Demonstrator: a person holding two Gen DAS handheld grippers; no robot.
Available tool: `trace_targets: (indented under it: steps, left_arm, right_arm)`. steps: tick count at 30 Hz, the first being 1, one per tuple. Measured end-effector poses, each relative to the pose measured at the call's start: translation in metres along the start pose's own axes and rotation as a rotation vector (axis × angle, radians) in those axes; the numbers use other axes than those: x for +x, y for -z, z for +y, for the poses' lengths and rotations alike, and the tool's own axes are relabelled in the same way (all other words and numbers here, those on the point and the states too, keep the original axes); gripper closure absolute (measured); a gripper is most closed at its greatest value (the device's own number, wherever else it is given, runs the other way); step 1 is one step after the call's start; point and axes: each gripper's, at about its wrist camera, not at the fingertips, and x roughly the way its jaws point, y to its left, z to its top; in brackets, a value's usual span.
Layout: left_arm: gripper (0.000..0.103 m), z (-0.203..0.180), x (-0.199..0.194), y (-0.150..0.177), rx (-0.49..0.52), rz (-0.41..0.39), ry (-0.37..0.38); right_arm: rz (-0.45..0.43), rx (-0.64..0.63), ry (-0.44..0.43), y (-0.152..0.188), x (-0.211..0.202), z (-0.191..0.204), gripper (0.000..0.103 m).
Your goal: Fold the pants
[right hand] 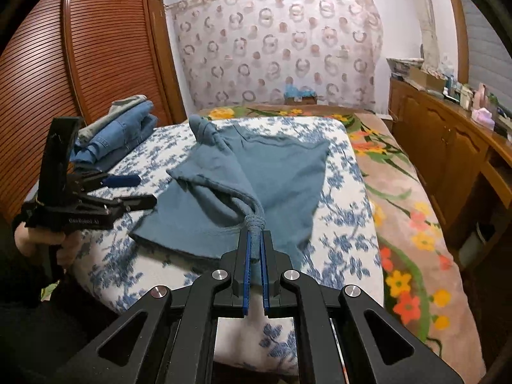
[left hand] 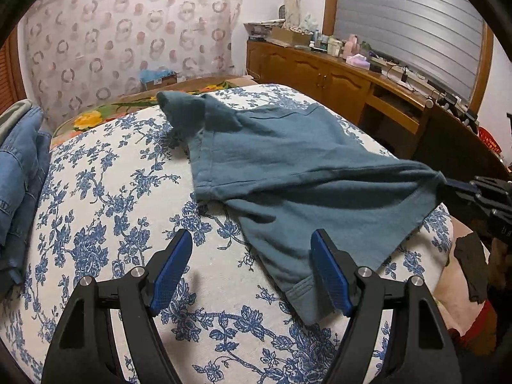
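The teal-blue pants [left hand: 297, 166] lie spread on the blue-flowered white cover, with a bunched lump at the far end. My left gripper [left hand: 252, 243] is open and empty, hovering over the cover; its right finger is above the near edge of the pants. My right gripper [right hand: 255, 233] is shut on a bunched corner of the pants [right hand: 256, 172] and pulls the cloth taut. The right gripper also shows at the right edge of the left wrist view [left hand: 460, 185]. The left gripper shows at the left of the right wrist view [right hand: 140, 190], open, beside the pants.
A stack of folded jeans [right hand: 121, 134] sits at the far left of the bed [right hand: 348, 211]. A flowered blanket [right hand: 412, 211] lies along the right. A wooden cabinet [right hand: 448, 147] with clutter stands at the right, a louvred wardrobe [right hand: 73, 60] at the left.
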Motion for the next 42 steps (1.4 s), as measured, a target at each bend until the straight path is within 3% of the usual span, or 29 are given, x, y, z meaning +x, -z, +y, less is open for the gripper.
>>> trace_targets:
  steps: [14,19,24,33,42]
  left_arm:
    - [0.026,0.014,0.000,-0.012,0.010,-0.021,-0.005]
    - [0.026,0.022,0.001,-0.021,0.020,-0.027,-0.003]
    - [0.026,0.035,0.006,-0.030,0.014,-0.023,-0.008]
    - [0.026,0.060,0.011,-0.048,0.004,-0.005,-0.023]
    - [0.026,0.089,0.012,-0.051,-0.026,0.036,-0.047]
  right_arm:
    - [0.072,0.095,0.003,0.005,0.009,-0.013,0.097]
    - [0.062,0.088,0.026,-0.004,0.003,-0.015,0.077]
    - [0.048,0.055,0.027,-0.021,0.008,-0.007,0.075]
    - [0.047,0.011,-0.041,-0.063,0.050,0.014,0.074]
    - [0.113,-0.044,-0.143,-0.090,0.110,0.038,0.068]
